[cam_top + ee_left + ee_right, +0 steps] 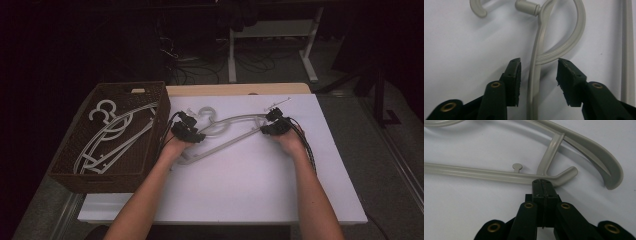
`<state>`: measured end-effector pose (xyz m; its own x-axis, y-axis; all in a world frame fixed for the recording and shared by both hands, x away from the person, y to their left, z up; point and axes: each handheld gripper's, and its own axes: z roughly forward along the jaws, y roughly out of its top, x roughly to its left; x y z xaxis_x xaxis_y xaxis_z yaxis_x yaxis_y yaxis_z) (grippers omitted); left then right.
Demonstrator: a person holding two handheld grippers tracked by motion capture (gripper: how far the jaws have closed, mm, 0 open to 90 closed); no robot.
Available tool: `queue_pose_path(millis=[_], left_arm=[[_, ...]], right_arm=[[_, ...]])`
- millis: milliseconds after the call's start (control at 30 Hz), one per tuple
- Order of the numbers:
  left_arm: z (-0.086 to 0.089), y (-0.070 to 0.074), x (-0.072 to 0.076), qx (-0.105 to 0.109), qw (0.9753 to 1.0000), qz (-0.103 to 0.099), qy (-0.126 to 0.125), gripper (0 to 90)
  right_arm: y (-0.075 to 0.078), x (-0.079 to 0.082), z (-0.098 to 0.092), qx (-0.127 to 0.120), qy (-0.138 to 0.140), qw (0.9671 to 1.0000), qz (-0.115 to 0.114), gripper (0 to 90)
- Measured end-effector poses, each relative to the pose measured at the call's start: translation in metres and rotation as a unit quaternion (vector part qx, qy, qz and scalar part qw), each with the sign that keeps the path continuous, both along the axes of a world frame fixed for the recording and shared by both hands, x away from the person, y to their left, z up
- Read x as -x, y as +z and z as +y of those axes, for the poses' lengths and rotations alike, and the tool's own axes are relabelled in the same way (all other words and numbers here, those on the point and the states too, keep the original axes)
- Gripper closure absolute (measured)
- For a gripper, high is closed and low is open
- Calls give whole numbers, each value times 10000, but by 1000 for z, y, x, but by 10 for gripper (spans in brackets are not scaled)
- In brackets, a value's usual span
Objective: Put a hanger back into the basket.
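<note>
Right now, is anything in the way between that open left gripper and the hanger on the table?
Nothing visible. The left gripper has its jaws apart on either side of the grey hanger, with bare white table around it.

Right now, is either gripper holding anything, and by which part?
Right gripper looks shut at the end of the grey plastic clothes hanger's lower bar; an actual pinch cannot be told. Left gripper is open astride its neck, holding nothing.

Wicker basket (pixel 150 125) walls off left; white table (pixel 260 185) open near, probably right.
</note>
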<state>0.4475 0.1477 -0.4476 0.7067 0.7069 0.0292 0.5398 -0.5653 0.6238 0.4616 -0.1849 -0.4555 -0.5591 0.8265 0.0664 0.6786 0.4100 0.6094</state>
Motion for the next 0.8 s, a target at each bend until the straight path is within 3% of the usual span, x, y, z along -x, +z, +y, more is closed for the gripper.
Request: queue_pose_path(millis=[67, 267, 400, 733, 800], left_arm=[[-2, -2, 1, -93, 10000, 0, -20, 620], [-2, -3, 2, -104, 9999, -41, -49, 663], [-4, -4, 3, 21, 9999, 31, -133, 802], [-5, -3, 5, 21, 10000, -17, -46, 818], [-5, -1, 6, 59, 10000, -22, 1, 820]], right_arm=[[0, 0, 0, -2, -1, 10000, -3, 892], [0, 0, 0, 6, -4, 10000, -20, 892], [-1, 0, 0, 1, -8, 10000, -16, 893], [-1, 1, -2, -90, -46, 9999, -8, 891], [4, 4, -6, -310, -30, 9995, -34, 858]])
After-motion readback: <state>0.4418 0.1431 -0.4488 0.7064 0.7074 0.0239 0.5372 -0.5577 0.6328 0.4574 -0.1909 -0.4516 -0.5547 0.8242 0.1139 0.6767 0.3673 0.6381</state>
